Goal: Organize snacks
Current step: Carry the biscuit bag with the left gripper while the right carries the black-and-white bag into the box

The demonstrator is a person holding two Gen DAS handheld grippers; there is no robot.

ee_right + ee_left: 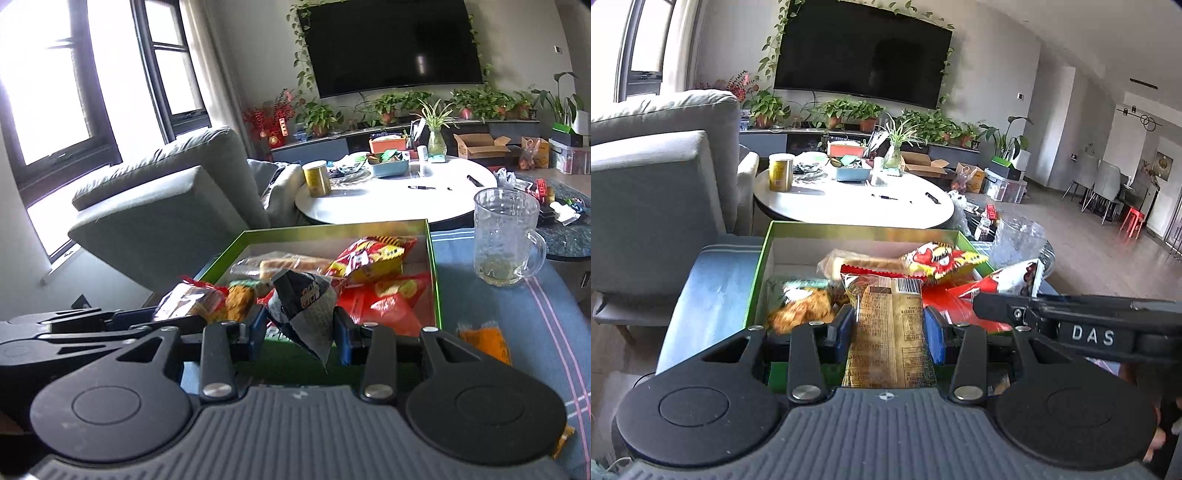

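Note:
A green-rimmed box (849,226) holds several snack packets: a red and yellow bag (942,260), a wafer pack (864,264), red packets and a fried-snack bag (801,310). My left gripper (888,326) is shut on a brown bread packet (890,332) at the box's near edge. My right gripper (299,328) is shut on a black and white triangular packet (304,310) at the near edge of the same box (430,258). The right gripper's arm (1089,325) crosses the left wrist view at right; the left gripper (74,325) shows at left in the right wrist view.
A glass mug (506,240) stands right of the box on a blue striped cloth (535,332). An orange packet (484,341) lies on the cloth. A grey sofa (657,177) is at left. A white round table (857,203) with clutter stands behind.

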